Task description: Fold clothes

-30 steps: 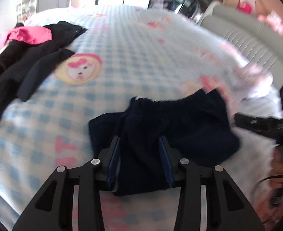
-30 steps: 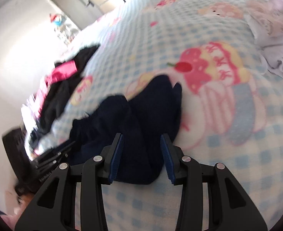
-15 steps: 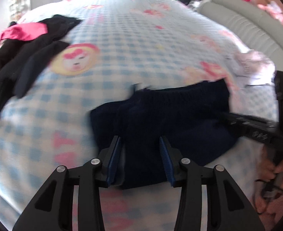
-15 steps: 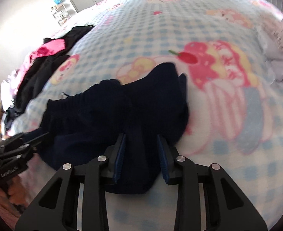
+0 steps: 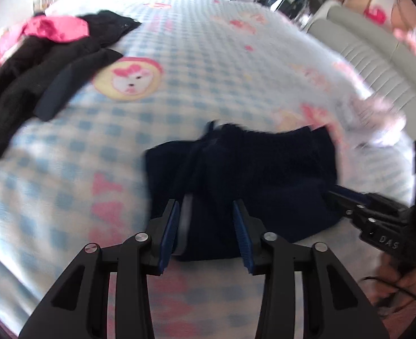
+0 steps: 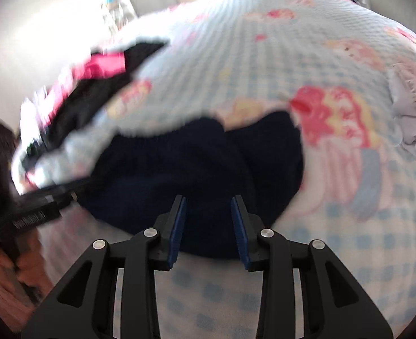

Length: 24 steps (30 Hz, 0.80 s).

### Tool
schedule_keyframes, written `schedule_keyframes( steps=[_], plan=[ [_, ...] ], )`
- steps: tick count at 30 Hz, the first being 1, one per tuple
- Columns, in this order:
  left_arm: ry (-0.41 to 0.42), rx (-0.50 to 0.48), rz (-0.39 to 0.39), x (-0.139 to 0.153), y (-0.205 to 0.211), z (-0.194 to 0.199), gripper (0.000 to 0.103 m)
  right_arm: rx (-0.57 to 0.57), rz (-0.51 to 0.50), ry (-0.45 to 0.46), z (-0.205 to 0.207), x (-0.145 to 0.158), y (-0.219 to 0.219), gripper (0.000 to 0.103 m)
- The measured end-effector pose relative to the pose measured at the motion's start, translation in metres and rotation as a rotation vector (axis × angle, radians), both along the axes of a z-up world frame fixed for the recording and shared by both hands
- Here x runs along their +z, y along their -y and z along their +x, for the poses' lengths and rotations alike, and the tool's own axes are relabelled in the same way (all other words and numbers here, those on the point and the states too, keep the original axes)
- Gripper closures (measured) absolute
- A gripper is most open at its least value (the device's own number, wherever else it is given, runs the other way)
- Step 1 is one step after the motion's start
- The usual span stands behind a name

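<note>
A dark navy garment [image 5: 241, 180], seemingly small shorts with a gathered waistband, lay bunched on a bed [image 5: 208, 65] covered in a blue-and-white checked sheet with pink cartoon prints. Its near edge sat between and just beyond the jaws of both tools.

The left gripper [image 5: 209, 233] had its jaws partly open, with the garment's near hem lying between the blue pads; a sliver of gap showed beside the left pad, so the cloth seemed not firmly pinched. The right gripper [image 6: 208, 230] had its jaws opening slightly, with the garment's near edge between them and the pads seemingly not pressing on it. Blur made contact hard to confirm in either view.

The likely risk: with neither pair of jaws clamped, lifting now could leave the cloth behind or catch only one layer, so the fold would come out crooked. Closing too deep might also snag the bed sheet beneath.

Both tools pointed steeply down toward the bed, side by side at the garment's near edge. Each appeared at the outer side of the other's view, held by a hand [image 5: 411, 279].

Far beyond the left jaws lay a heap of black and pink clothes [image 5: 38, 56]. Beyond the right jaws, to the right, sat pale folded laundry [image 6: 414, 90].
</note>
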<state>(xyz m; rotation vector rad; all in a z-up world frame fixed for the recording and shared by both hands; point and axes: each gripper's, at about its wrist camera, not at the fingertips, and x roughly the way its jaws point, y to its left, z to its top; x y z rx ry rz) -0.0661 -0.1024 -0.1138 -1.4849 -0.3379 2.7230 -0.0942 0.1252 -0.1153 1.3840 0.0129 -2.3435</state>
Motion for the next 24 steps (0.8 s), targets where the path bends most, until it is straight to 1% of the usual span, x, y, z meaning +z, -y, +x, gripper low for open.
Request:
schedule_keyframes(
  steps=[1, 3, 4, 5, 7, 9, 13, 15, 17, 19, 22, 24],
  plan=[
    [0.006, 0.024, -0.015, -0.001, 0.006, 0.003, 0.06, -0.021, 0.015, 0.011, 0.0, -0.005, -0.002, 0.074],
    [0.006, 0.085, 0.048, 0.001, 0.026, 0.011, 0.06, -0.081, -0.043, 0.043, -0.001, -0.004, -0.017, 0.076],
    [-0.001, 0.111, 0.08, 0.003, 0.036, 0.016, 0.062, -0.111, -0.078, 0.06, -0.002, -0.003, -0.025, 0.073],
    [-0.01, 0.121, 0.093, 0.004, 0.042, 0.021, 0.064, -0.139, -0.099, 0.065, -0.001, 0.0, -0.032, 0.072],
    [-0.028, 0.112, 0.087, 0.008, 0.046, 0.03, 0.064, -0.178, -0.127, 0.065, 0.002, 0.006, -0.043, 0.069],
    [-0.034, 0.072, 0.081, 0.008, 0.04, 0.036, 0.069, -0.177, -0.138, 0.065, 0.007, 0.008, -0.047, 0.069],
    [-0.059, -0.006, 0.085, 0.006, 0.019, 0.047, 0.072, -0.166, -0.133, 0.071, 0.013, 0.004, -0.039, 0.068],
    [-0.059, -0.024, 0.097, 0.004, 0.011, 0.047, 0.074, -0.163, -0.126, 0.073, 0.018, 0.003, -0.037, 0.068],
    [-0.05, -0.045, 0.105, 0.001, 0.005, 0.045, 0.074, -0.153, -0.122, 0.066, 0.021, 0.005, -0.034, 0.067],
    [-0.039, -0.047, 0.105, -0.001, 0.002, 0.043, 0.074, -0.132, -0.108, 0.061, 0.023, 0.006, -0.028, 0.058],
    [-0.039, -0.045, 0.118, -0.004, 0.004, 0.043, 0.074, -0.109, -0.065, 0.055, 0.024, 0.005, -0.022, 0.058],
    [-0.041, -0.047, 0.131, -0.005, 0.005, 0.043, 0.074, -0.113, -0.067, 0.053, 0.024, 0.004, -0.022, 0.058]
  ],
)
